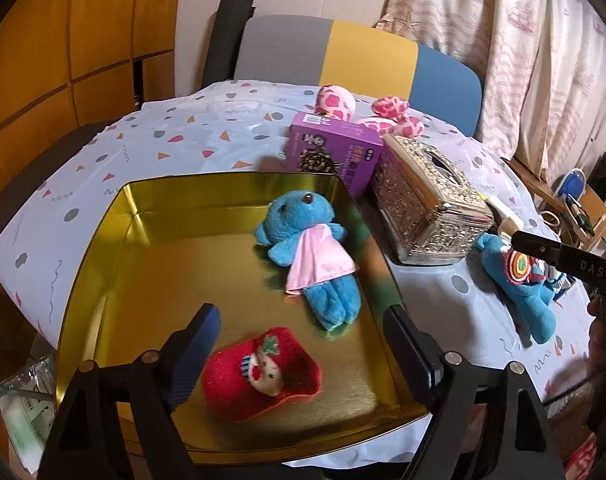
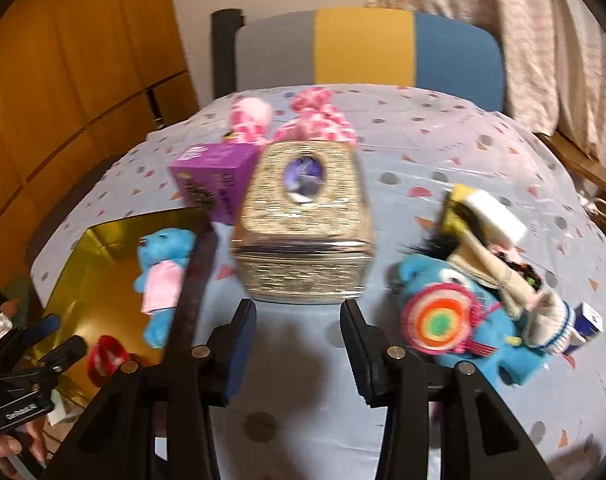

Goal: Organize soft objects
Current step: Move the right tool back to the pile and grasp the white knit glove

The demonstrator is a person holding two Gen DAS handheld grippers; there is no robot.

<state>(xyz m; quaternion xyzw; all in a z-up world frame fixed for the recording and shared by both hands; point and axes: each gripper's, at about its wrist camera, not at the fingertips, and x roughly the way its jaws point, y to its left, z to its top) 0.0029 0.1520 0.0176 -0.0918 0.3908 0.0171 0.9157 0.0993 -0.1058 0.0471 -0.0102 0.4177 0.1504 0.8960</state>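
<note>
- We see our left hand-held gripper [image 1: 299, 352] spread wide, empty, above the gold tin [image 1: 103, 240] at lower centre.
- Our right hand-held gripper [image 2: 299, 344] gapes narrower, holding nothing, over the bench [image 2: 443, 152].

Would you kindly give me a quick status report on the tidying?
Both grippers, left and right, open, empty. Red plush and pink-dressed blue bear in gold tin. Lollipop blue plush outside, beside silver tissue box.

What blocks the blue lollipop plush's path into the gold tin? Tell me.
The silver tissue box stands on the table between the blue lollipop plush and the gold tin. Lift the plush over it, or pass in front of it.
</note>
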